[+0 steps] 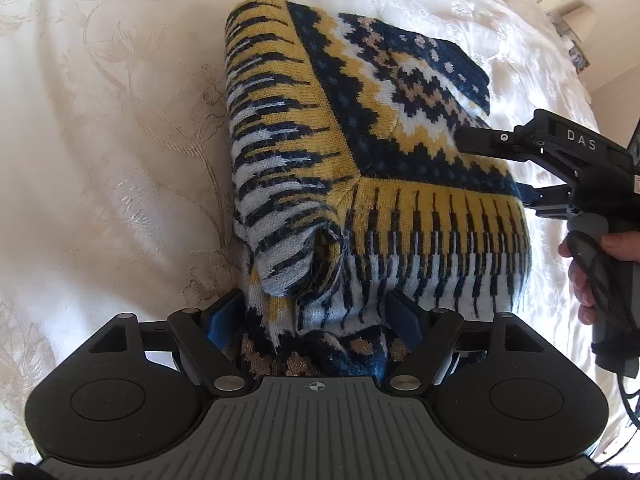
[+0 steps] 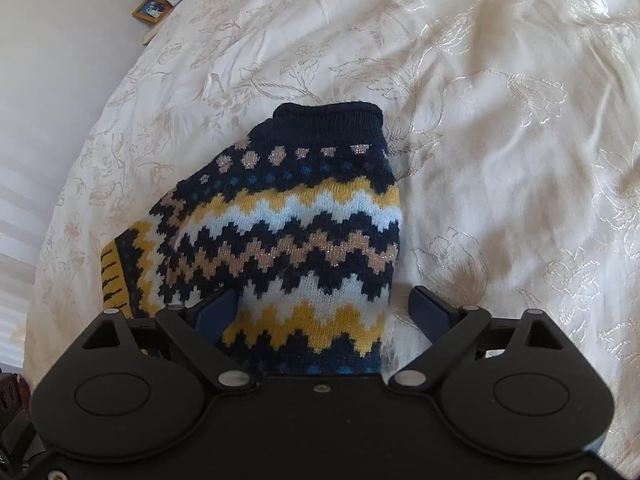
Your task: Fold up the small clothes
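Knitted sweater (image 1: 360, 152) fills the gap between my left gripper (image 1: 316, 312) fingers, spread apart. My right gripper (image 2: 324, 312) fingers also stand apart, straddling its edge on the bedspread (image 2: 500, 160).

Sweater (image 1: 360, 152): chunky knit, matt and slightly fuzzy, with glinting metallic thread in the tan motifs; ribbed knit at the navy collar (image 2: 328, 120). Bedspread (image 1: 100, 140): cream woven cloth, smooth, with a raised floral pattern showing a satin sheen. Left gripper (image 1: 316, 312) and right gripper (image 2: 326, 308): matt black plastic bodies, shiny metal pivot pins, blue finger pads (image 1: 222, 314) with a dull finish.
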Demonstrator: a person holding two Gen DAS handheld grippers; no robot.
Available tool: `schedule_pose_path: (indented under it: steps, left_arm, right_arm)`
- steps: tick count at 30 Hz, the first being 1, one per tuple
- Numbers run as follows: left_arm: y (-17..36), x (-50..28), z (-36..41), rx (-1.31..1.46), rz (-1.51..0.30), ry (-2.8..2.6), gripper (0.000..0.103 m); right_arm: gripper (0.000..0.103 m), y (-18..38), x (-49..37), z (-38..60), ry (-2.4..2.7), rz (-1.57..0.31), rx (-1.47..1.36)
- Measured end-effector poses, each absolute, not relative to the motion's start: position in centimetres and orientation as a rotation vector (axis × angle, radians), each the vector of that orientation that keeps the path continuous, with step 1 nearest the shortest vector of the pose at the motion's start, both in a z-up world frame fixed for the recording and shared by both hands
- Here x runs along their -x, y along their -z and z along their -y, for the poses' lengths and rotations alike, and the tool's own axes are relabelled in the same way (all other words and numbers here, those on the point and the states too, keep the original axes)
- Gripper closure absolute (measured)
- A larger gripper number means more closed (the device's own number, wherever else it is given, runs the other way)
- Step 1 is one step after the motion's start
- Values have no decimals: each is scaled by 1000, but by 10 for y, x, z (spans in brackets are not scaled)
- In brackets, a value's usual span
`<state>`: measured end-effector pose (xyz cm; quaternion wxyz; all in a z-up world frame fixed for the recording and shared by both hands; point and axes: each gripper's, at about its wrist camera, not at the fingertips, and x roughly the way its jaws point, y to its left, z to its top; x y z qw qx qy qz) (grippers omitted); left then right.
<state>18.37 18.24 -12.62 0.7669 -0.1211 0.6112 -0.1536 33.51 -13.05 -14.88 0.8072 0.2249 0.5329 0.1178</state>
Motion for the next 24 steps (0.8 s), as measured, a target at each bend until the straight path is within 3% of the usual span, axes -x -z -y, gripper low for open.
schedule_pose_path:
  steps: [4, 8, 9, 10, 13, 15, 24]
  left_arm:
    - [127, -188, -188, 298, -1334, 377, 26]
    - [127, -190, -193, 361, -1339, 403, 40]
    - [127, -189, -195, 370, -1337, 405, 44]
    - [127, -190, -195, 378, -1335, 408, 47]
    - [125, -193, -193, 386, -1334, 416, 62]
    - [120, -195, -190, 384, -1324, 415, 69]
    - [90, -172, -168, 396, -1298, 422, 70]
  right_arm:
    - [8, 152, -329, 135, -256, -1138, -515]
    - [8, 153, -316, 139, -279, -1151, -540]
    - [11, 154, -313, 139, -290, -1160, -547]
    - [29, 154, -310, 138, -313, -1170, -556]
    - [52, 147, -305, 134, -328, -1148, -551]
    - [55, 140, -303, 135, -319, -1133, -561]
    - [58, 103, -256, 159, -314, -1119, -564]
